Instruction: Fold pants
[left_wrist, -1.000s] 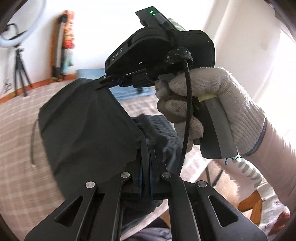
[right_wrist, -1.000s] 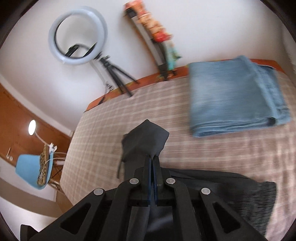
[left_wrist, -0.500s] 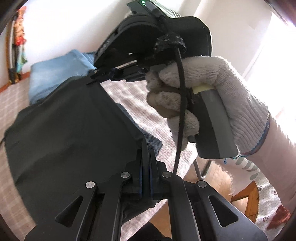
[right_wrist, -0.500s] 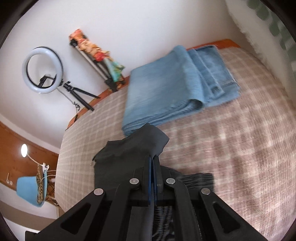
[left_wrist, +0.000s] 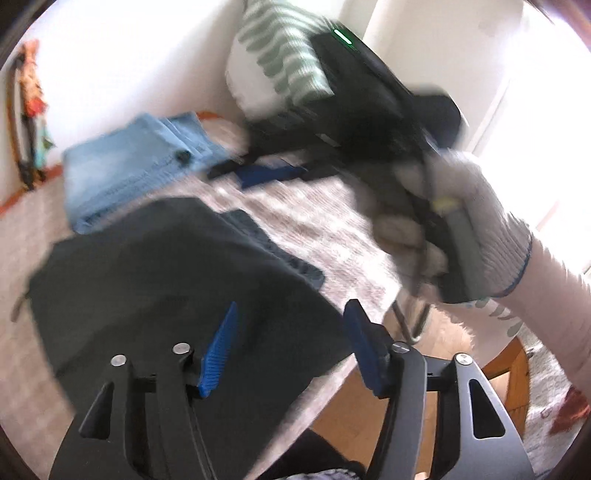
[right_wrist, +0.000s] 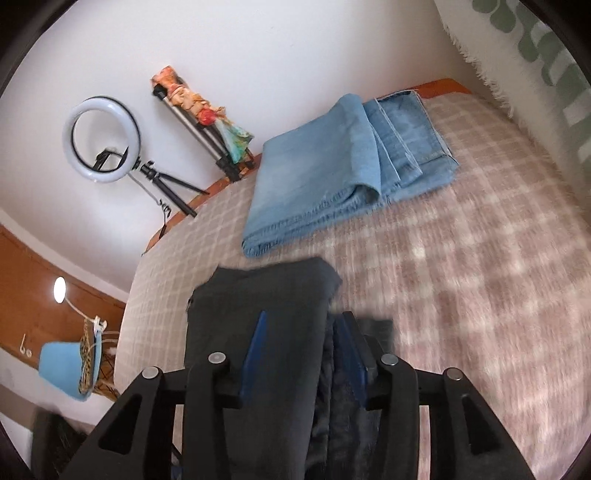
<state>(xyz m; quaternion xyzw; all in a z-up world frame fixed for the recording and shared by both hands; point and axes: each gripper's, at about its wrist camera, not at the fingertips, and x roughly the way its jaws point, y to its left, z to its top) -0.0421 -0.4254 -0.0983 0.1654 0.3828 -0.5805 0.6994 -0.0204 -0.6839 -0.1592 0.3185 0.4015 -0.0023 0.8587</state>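
Dark folded pants (left_wrist: 162, 280) lie on the checked bed (left_wrist: 332, 225), near its front edge. My left gripper (left_wrist: 291, 325) is open, jaws wide apart just above the pants, holding nothing. In the right wrist view the pants (right_wrist: 266, 314) lie under my right gripper (right_wrist: 303, 332), which is open with the cloth loose between its blue pads. The right gripper also shows in the left wrist view (left_wrist: 258, 173), blurred, held by a gloved hand (left_wrist: 461, 221) above the bed.
Folded blue jeans (right_wrist: 343, 170) lie at the far side of the bed, also in the left wrist view (left_wrist: 129, 166). A ring light on a tripod (right_wrist: 103, 140) and a stand (right_wrist: 207, 122) lean at the wall. A fringed blanket (right_wrist: 535, 66) hangs right. Wooden floor (left_wrist: 351, 406) lies past the bed edge.
Both grippers were shut on the dark pants and holding them up. Now both have opened and the pants lie folded on the bed. The right gripper has lifted away.
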